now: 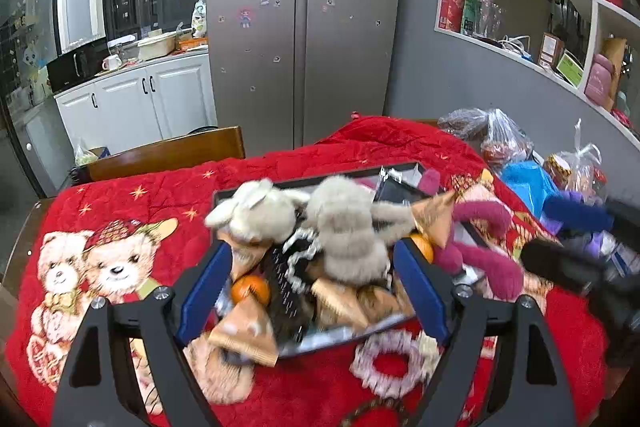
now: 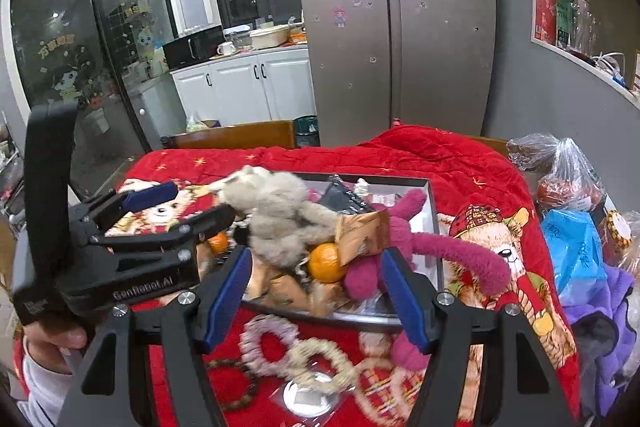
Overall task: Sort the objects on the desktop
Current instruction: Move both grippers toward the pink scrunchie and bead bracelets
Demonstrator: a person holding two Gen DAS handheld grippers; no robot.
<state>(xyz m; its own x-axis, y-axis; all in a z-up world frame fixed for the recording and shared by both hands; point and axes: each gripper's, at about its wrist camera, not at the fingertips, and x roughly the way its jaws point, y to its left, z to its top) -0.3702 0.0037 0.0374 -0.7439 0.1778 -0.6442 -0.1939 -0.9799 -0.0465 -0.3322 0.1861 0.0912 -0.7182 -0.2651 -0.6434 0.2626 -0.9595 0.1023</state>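
Two grippers, both spread wide, gripping nothing: left gripper [image 1: 312, 287], right gripper [image 2: 316, 291], each hovering over black tray [image 2: 430, 195] on red blanket [image 1: 160, 187]. Tray heaped: two grey plush toys [image 1: 348, 227], one pink plush [image 2: 448, 247], two oranges [image 2: 326, 262] visible, several tan packets. Three fuzzy rings [image 2: 264, 343] on blanket beside tray's near edge

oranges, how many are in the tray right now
2 show in the left wrist view: one orange at the tray's near left, among the brown packets, and another orange at the right, beside the pink plush. The pile may hide more.
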